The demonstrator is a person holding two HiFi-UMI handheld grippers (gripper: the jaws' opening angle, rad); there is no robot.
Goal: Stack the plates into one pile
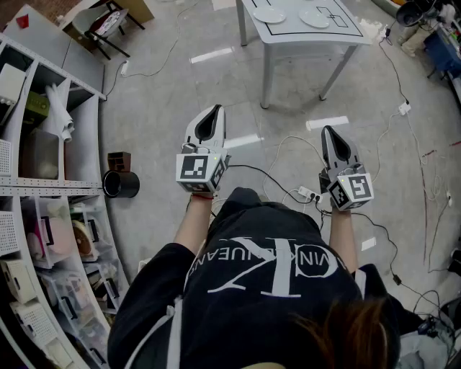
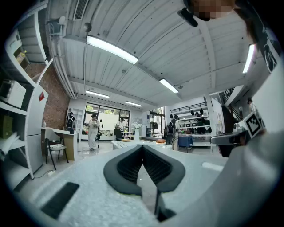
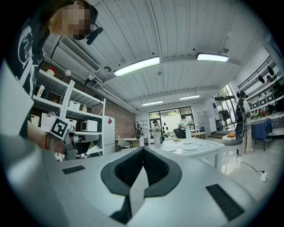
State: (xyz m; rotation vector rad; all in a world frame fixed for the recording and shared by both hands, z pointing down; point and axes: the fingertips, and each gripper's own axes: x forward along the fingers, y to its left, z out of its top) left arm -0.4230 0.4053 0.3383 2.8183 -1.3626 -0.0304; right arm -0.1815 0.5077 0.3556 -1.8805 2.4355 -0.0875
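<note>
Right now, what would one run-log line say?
left gripper: jaws shut, empty | right gripper: jaws shut, empty | plates: apart on table, not yet stacked

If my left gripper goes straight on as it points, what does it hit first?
Probably the white table, straight beyond the left gripper's shut jaws; only bare floor shows between, though depth is unclear.
</note>
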